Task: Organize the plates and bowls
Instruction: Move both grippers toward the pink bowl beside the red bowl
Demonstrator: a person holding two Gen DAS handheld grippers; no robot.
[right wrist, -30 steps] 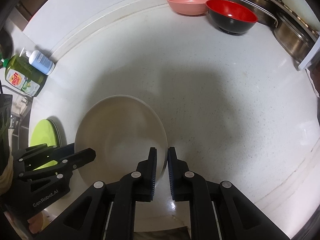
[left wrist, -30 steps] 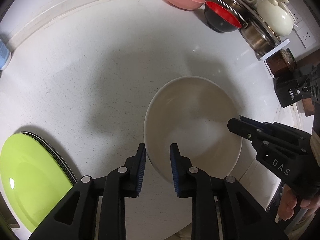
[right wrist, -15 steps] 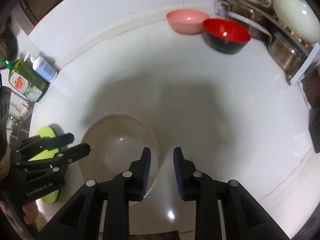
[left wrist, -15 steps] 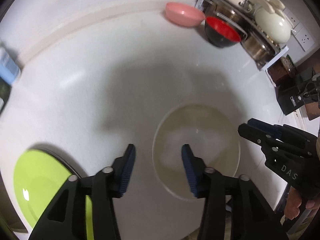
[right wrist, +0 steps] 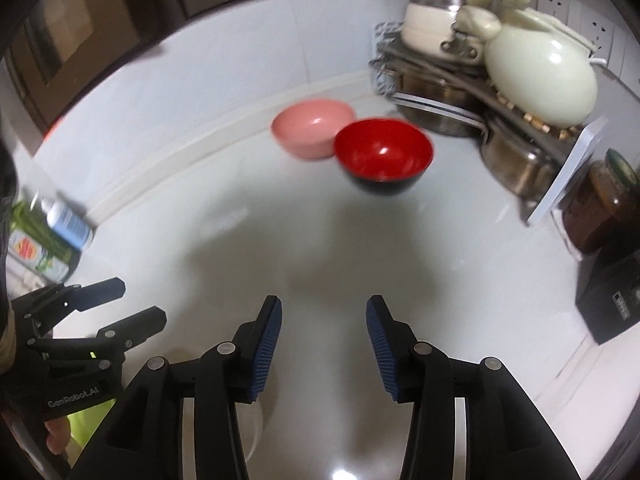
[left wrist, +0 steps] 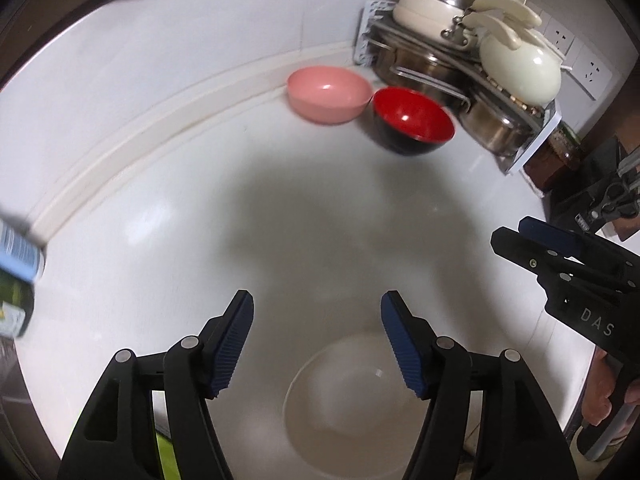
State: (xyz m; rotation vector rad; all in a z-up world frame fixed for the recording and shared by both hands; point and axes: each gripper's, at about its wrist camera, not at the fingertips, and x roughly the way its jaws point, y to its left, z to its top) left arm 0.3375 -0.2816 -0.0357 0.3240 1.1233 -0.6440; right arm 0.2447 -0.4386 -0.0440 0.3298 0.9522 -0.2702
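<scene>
A beige plate [left wrist: 344,412] lies on the white counter, low between the fingers of my left gripper [left wrist: 316,308], which is open and empty above it. Only an edge of that plate [right wrist: 254,436] shows under my right gripper [right wrist: 323,312], also open and empty. A pink bowl [left wrist: 329,94] [right wrist: 310,128] and a red bowl with a black outside [left wrist: 412,124] [right wrist: 383,154] stand side by side at the back of the counter. A sliver of the lime green plate [left wrist: 167,460] [right wrist: 90,424] shows at the lower left. Each gripper appears in the other's view: the right gripper [left wrist: 520,236], the left gripper [right wrist: 132,300].
A rack of steel pots [left wrist: 448,68] [right wrist: 440,84] with a cream lidded pot [left wrist: 520,68] [right wrist: 540,76] fills the back right corner. Soap bottles [right wrist: 60,224] [left wrist: 16,248] stand at the left. A brown jar [right wrist: 604,204] and a black box [right wrist: 616,300] stand at the right.
Both grippers opened, letting go of the beige plate's rim, and lifted back from it. Both views now tilt up toward the bowls and the pot rack.
</scene>
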